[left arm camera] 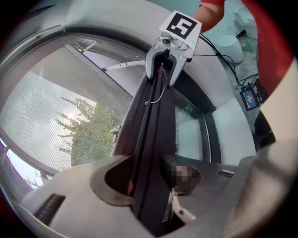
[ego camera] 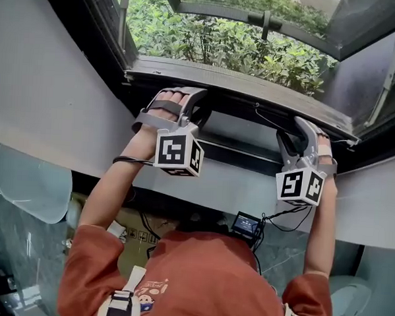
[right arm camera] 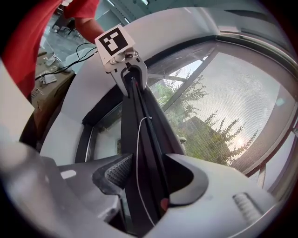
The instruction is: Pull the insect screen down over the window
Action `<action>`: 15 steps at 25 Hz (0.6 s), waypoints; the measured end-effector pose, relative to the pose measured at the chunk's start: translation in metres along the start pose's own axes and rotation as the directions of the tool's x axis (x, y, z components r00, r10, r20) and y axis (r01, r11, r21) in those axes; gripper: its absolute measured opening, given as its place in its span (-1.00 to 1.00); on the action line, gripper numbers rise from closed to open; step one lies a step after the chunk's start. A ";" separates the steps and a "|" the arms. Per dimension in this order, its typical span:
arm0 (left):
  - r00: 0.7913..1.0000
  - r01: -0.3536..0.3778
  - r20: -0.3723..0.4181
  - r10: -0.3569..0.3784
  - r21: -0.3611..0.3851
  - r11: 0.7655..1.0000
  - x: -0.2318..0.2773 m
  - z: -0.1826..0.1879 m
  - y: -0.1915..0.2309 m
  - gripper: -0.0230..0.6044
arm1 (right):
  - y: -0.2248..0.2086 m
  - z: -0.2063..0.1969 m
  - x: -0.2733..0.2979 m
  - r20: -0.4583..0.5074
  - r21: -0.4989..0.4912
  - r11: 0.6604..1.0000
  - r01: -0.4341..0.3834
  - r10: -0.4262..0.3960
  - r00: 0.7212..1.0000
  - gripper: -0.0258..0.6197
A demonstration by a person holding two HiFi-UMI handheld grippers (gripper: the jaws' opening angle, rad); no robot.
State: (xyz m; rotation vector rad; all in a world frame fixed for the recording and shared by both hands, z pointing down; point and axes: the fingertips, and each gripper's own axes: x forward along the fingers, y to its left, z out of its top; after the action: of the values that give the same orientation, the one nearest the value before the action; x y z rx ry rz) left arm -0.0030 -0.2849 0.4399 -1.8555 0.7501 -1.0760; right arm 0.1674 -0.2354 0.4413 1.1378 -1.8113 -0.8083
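At the window point(ego camera: 82, 22), left tool point(ego camera: 184, 102) and right tool point(ego camera: 303, 132) each pinch the screen bar point(ego camera: 247, 90); I think uneven pulling could tilt and jam it.

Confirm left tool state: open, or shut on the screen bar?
Shut on it. Left gripper view: left tool has both jaws pressed against the dark screen bar, no gap.

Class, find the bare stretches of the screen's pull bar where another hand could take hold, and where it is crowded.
Free: the pull bar between the left gripper and right gripper, bare except a thin cord near the right one. Crowded: both gripper spots, where they clamp the bar.
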 end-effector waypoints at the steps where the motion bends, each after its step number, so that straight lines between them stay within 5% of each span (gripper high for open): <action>1: 1.000 -0.003 0.005 0.003 -0.006 1.000 -0.001 0.001 0.000 -0.33 | 0.000 0.000 -0.001 0.003 0.013 1.000 0.001 -0.001 1.000 -0.22; 9: 0.995 -0.065 0.072 0.074 -0.119 0.991 -0.014 0.011 0.008 -0.33 | -0.008 0.011 -0.008 0.054 0.114 0.993 0.040 -0.046 0.997 -0.21; 15: 0.983 -0.108 0.114 0.147 -0.292 0.950 -0.029 0.016 0.015 -0.33 | -0.016 0.015 -0.024 0.081 0.205 0.976 0.068 -0.086 0.993 -0.21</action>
State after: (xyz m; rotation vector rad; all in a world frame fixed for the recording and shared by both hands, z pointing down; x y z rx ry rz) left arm -0.0033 -0.2628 0.4108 -2.0658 0.9719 -0.7822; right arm 0.1664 -0.2183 0.4138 1.3278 -1.9684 -0.7425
